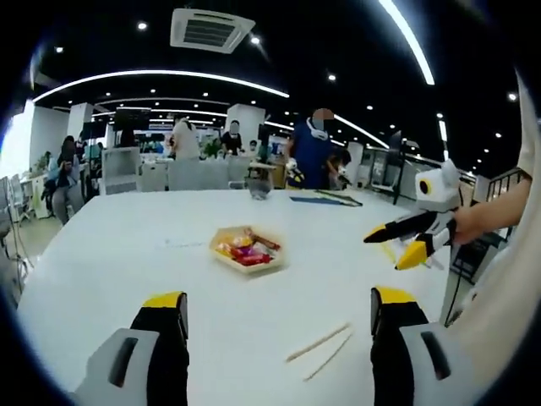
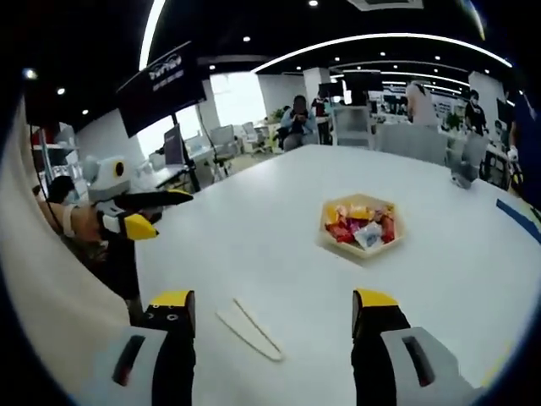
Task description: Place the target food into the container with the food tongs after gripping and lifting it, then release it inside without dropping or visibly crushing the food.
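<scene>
The food tongs (image 2: 250,329) lie untouched on the white table (image 1: 101,262), released and gripping nothing, so pickup is the step: both open grippers (image 1: 279,311) (image 2: 270,315) hover near them, the hexagonal tray of snacks (image 2: 362,225) well beyond.

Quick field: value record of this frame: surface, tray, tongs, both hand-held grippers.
surface: white table
tray: hexagonal tray holding assorted wrapped food, mid-table
tongs: pale food tongs lying flat on the table, near the grippers, apart from the tray
left hand-held gripper: open, empty, above the table
right hand-held gripper: open, empty, tongs between its jaws in its view but not gripped
task state: tongs not yet picked up
</scene>
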Demonstrator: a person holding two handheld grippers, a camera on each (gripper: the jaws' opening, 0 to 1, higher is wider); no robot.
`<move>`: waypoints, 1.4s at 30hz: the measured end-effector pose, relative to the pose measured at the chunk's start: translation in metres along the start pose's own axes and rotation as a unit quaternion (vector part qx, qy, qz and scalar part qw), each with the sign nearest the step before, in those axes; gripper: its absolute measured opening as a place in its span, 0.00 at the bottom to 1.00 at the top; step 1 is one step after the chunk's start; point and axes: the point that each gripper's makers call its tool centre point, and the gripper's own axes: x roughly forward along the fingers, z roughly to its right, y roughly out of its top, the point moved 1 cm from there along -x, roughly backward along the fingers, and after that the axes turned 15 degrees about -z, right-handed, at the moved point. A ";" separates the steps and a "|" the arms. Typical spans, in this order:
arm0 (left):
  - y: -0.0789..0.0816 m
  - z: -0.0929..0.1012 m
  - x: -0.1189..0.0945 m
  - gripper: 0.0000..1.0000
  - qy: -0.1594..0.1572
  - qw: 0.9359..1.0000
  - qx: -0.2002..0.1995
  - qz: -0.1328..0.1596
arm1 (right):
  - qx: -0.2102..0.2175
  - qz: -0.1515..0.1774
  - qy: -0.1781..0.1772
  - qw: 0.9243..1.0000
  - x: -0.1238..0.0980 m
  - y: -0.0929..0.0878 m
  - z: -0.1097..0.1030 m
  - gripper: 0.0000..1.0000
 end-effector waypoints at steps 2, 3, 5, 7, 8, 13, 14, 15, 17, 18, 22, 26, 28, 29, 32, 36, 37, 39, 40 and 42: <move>0.005 -0.002 -0.006 0.90 0.005 1.000 -0.010 0.012 | 0.005 0.016 -0.003 1.000 -0.005 0.006 0.002 0.79; 0.008 -0.005 -0.009 0.91 0.014 1.000 -0.010 0.018 | 0.010 0.030 -0.007 0.999 -0.009 0.010 0.003 0.80; 0.013 -0.008 -0.015 0.92 0.026 0.999 -0.011 0.030 | 0.014 0.049 -0.014 0.999 -0.014 0.015 0.004 0.83; 0.018 -0.011 -0.019 0.96 0.039 0.998 -0.009 0.042 | 0.017 0.055 -0.020 0.998 -0.017 0.016 0.006 0.87; 0.020 -0.014 -0.021 0.97 0.047 0.998 -0.007 0.049 | 0.018 0.062 -0.032 0.997 -0.021 0.016 0.010 0.88; 0.029 -0.018 -0.027 0.99 0.065 0.995 -0.011 0.068 | 0.035 0.092 -0.053 0.994 -0.036 0.017 0.018 0.92; 0.030 -0.017 -0.028 0.99 0.067 0.995 -0.012 0.070 | 0.038 0.098 -0.056 0.993 -0.039 0.017 0.019 0.93; 0.032 -0.016 -0.029 0.99 0.066 0.995 -0.015 0.074 | 0.041 0.104 -0.058 0.992 -0.042 0.017 0.019 0.94; 0.033 -0.013 -0.030 0.99 0.065 0.995 -0.016 0.079 | 0.045 0.122 -0.078 0.988 -0.050 0.019 0.025 0.98; 0.033 -0.012 -0.030 0.99 0.065 0.995 -0.016 0.080 | 0.042 0.126 -0.087 0.987 -0.052 0.020 0.026 1.00; 0.032 -0.009 -0.031 0.99 0.065 0.994 -0.019 0.081 | 0.039 0.138 -0.106 0.984 -0.061 0.021 0.028 1.00; 0.027 -0.006 -0.033 0.99 0.069 0.994 -0.021 0.082 | 0.043 0.147 -0.124 0.981 -0.064 0.020 0.031 1.00; 0.027 -0.005 -0.035 0.99 0.073 0.993 -0.024 0.085 | 0.060 0.152 -0.118 0.979 -0.061 0.018 0.030 1.00; 0.027 -0.005 -0.036 0.99 0.075 0.993 -0.025 0.088 | 0.063 0.158 -0.119 0.978 -0.060 0.018 0.029 1.00; 0.027 -0.008 -0.040 0.99 0.082 0.992 -0.029 0.093 | 0.067 0.175 -0.121 0.975 -0.062 0.020 0.027 1.00; 0.026 -0.012 -0.047 0.99 0.092 0.990 -0.037 0.101 | 0.078 0.226 -0.132 0.962 -0.074 0.033 0.028 1.00; 0.027 -0.013 -0.049 0.99 0.094 0.989 -0.038 0.104 | 0.079 0.231 -0.133 0.961 -0.075 0.034 0.028 1.00; 0.027 -0.016 -0.053 0.99 0.099 0.988 -0.040 0.110 | 0.083 0.241 -0.137 0.957 -0.078 0.036 0.031 1.00; 0.028 -0.017 -0.055 0.99 0.102 0.988 -0.041 0.113 | 0.083 0.244 -0.139 0.956 -0.079 0.036 0.032 1.00; 0.029 -0.021 -0.060 0.99 0.108 0.986 -0.045 0.121 | 0.081 0.252 -0.145 0.953 -0.082 0.038 0.034 1.00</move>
